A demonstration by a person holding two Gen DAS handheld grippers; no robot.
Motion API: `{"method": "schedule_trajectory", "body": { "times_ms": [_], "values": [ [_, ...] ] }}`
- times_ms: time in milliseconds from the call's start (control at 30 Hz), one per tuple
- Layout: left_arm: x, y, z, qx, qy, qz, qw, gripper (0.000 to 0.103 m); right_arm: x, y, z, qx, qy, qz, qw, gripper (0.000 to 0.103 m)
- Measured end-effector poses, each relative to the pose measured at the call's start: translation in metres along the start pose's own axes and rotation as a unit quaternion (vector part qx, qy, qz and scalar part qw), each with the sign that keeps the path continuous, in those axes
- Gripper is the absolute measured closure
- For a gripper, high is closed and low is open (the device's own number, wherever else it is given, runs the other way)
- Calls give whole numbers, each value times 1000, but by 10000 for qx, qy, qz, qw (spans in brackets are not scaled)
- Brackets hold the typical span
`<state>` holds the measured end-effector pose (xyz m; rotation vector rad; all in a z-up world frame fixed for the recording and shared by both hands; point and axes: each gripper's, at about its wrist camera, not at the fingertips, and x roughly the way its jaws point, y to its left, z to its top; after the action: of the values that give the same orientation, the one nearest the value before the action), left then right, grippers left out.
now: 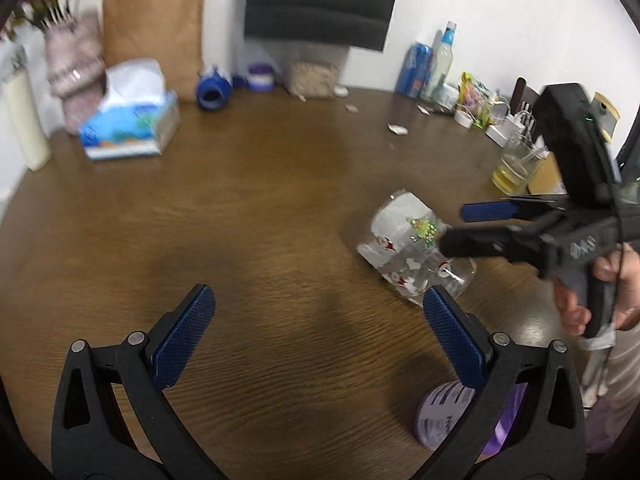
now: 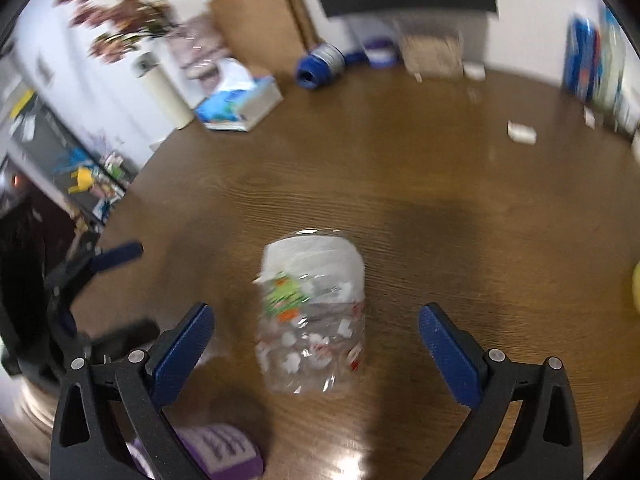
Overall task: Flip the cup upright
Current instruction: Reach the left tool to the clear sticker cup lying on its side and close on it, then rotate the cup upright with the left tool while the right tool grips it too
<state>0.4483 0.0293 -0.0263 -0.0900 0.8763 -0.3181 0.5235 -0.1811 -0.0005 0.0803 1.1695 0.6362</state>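
Note:
A clear cup (image 1: 404, 248) with Christmas prints and white paper inside lies on its side on the brown wooden table (image 1: 260, 200). In the right wrist view the cup (image 2: 314, 320) lies between and just ahead of my open right gripper (image 2: 316, 332), untouched. In the left wrist view the right gripper (image 1: 456, 226) hovers over the cup from the right, held by a hand. My left gripper (image 1: 320, 320) is open and empty, with the cup beyond its right finger (image 1: 452, 332).
A tissue box (image 1: 132, 128), a vase (image 1: 74, 68), a paper bag (image 1: 156, 28) and a blue bottle (image 1: 214, 90) stand at the back left. A glass of yellow liquid (image 1: 516, 168) and bottles (image 1: 432, 64) are at the back right. A purple tape roll (image 1: 444, 412) lies near the front edge.

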Motion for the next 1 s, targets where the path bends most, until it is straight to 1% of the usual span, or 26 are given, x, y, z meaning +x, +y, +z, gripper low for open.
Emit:
{"method": "schedule_trajectory", "body": {
  "times_ms": [33,67,100,133,167,200,267,333,367,433,467,500,533,567,600,633,667,700,733,767,800,900,967,1000],
  "values": [
    [3,0,0,-12,68,-126,9999,0,4,-6,1,150,38,20,9999,1],
    [5,0,0,-6,89,-250,9996,0,7,-10,1,247,62,110,9996,6],
    [5,0,-2,16,64,-382,9992,0,6,-13,-3,407,53,408,9983,10],
    [7,-1,-3,35,54,-455,9989,0,5,-15,-8,588,43,849,9946,10],
    [8,-2,-5,66,49,-597,9982,0,7,-17,-8,726,48,1185,9903,10],
    [10,-3,-7,116,72,-804,9967,0,9,-18,-10,887,72,1562,9837,10],
    [17,-4,-7,155,168,-942,9953,0,17,-14,-14,1047,154,2199,9698,10],
    [25,-2,-6,94,299,-1051,9940,0,23,-3,-13,1029,232,2614,9594,11],
    [29,-1,-6,44,389,-1078,9934,0,24,3,-13,956,239,2694,9580,11],
    [37,0,-3,26,532,-1026,9933,0,25,19,-9,769,226,2673,9603,11],
    [43,2,0,-15,683,-961,9930,0,25,23,-8,696,211,2695,9603,10],
    [48,4,2,-109,815,-928,9923,0,24,25,-5,661,211,2749,9590,10],
    [55,9,5,-323,1003,-931,9901,0,22,27,-5,640,199,2771,9585,10],
    [59,15,6,-496,1113,-966,9878,1,23,26,-2,626,172,2711,9604,10],
    [60,20,7,-687,1103,-1044,9860,1,19,24,-3,571,96,2546,9653,10],
    [57,22,8,-770,1015,-1073,9860,3,15,23,-4,523,46,2404,9693,10],
    [55,24,7,-818,993,-1067,9859,16,12,22,-4,484,4,2256,9730,10],
    [54,24,7,-818,1017,-1163,9846,35,9,20,-6,487,-7,2189,9745,10],
    [54,23,6,-780,1063,-1259,9832,35,7,18,-6,513,-5,2152,9752,10],
    [53,20,4,-696,1104,-1265,9833,34,5,15,-8,537,-13,2045,9774,10],
    [50,15,2,-551,1106,-1195,9851,34,3,13,-8,546,-15,1936,9796,10],
    [46,4,-1,-176,1198,-909,9885,33,-2,11,-11,549,-48,1684,9842,10],
    [50,-4,-4,143,1248,-583,9904,34,-6,12,-12,551,-84,1600,9855,10],
    [55,-8,-6,302,1285,-436,9903,39,-7,13,-12,557,-93,1579,9858,10]
  ]
}}
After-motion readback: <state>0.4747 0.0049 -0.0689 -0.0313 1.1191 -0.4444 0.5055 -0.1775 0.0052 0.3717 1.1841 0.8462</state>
